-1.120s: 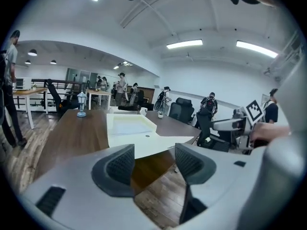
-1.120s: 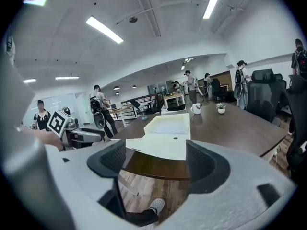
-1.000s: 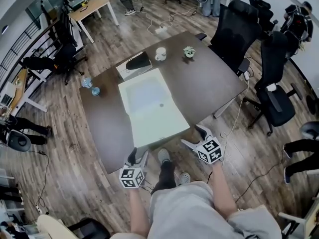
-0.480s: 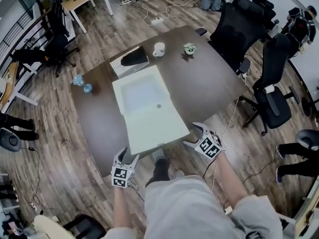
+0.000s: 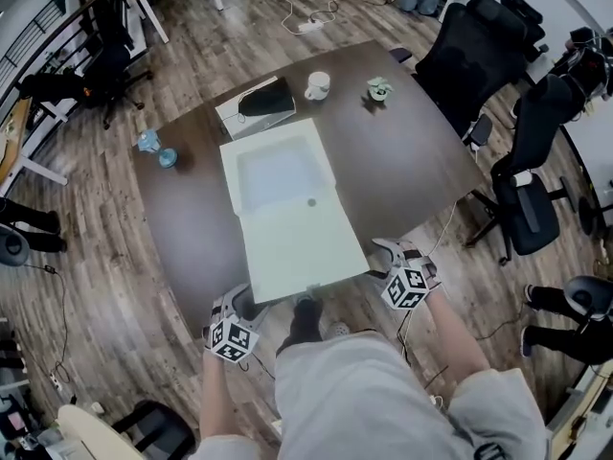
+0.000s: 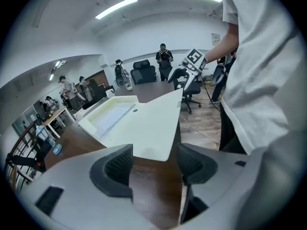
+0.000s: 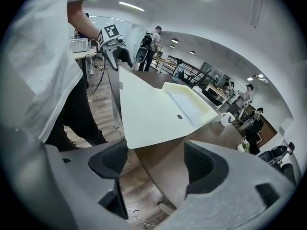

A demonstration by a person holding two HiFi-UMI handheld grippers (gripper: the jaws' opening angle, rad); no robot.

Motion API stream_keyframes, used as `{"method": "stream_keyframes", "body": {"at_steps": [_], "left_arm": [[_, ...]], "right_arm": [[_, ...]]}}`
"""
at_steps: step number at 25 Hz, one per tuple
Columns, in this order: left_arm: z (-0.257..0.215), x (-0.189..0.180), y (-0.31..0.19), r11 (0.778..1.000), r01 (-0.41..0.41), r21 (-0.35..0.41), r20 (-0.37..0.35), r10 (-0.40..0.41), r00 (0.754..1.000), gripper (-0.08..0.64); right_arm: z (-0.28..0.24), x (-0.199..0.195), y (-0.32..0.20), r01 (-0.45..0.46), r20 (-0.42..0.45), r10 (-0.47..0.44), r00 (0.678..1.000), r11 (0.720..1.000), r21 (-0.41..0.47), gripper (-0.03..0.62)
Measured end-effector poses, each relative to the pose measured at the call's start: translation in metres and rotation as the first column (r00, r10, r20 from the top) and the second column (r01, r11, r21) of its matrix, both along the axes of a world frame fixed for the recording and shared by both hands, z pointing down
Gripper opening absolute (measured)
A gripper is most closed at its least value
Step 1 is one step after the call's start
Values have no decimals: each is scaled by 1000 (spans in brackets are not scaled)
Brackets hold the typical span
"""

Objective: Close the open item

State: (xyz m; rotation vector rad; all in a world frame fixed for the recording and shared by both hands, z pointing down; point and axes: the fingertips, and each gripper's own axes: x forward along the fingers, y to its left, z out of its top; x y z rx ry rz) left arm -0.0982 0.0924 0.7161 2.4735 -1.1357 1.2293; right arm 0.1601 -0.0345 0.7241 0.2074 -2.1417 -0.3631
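**Open white case lies lengthwise on the table, a gripper at each near corner**

The white case (image 5: 287, 214) lies opened flat on the dark brown table (image 5: 402, 161). Its long axis runs away from the person, with the far end leaning a little to the left in the head view. The shallow tray half is the far one. The flat lid half points back toward the person, and its near edge reaches the table's near edge.

The left gripper (image 5: 237, 305) hangs just off the lid's near left corner. Its jaws stand wide apart and have just been opening further. Only bare tabletop shows between the pads, with the lid's corner just beyond them.

The right gripper (image 5: 383, 260) sits beside the near right corner. Its jaws are also apart and have just been closing a little (nothing is pressed between them). In the right gripper view the lid's corner lies just past the jaws, over table edge and wooden floor.

Past the tray's far end stand a white mug (image 5: 317, 85), a small potted plant (image 5: 379, 89), and a black object on a pale box (image 5: 261, 103). Black office chairs (image 5: 479, 46) stand to the table's right.
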Motion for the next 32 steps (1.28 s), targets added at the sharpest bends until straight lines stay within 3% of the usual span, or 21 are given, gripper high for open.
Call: {"method": "stream_keyframes", "body": {"at_steps": [9,18,21,23,29,32], "left_arm": [[0,-2,2,996,-90,-9,57,90,994,272],[7,-2,-22,995,-94,43,93,90,992,270],[14,-3,-28,993,-112,43,107,107,988,264],[13,-3,-34,992,-116,57,107,109,988,223],[-13,-15,-59,990,-37,138,23,34,999,96],[-29,-21,-72,986,0,167,-23,4,1000,65]], "right_arm": [[2,-5,4,99,-46,-98,994,995,20,373],[-2,-27,-8,139,-28,-138,990,988,60,343],[-1,-36,-10,148,-17,-147,989,986,76,300],[-6,-40,-16,133,7,-134,991,987,90,242],[-30,-47,-35,59,96,-70,993,992,110,98],[-44,-51,-46,15,147,-28,989,996,86,72]]}}
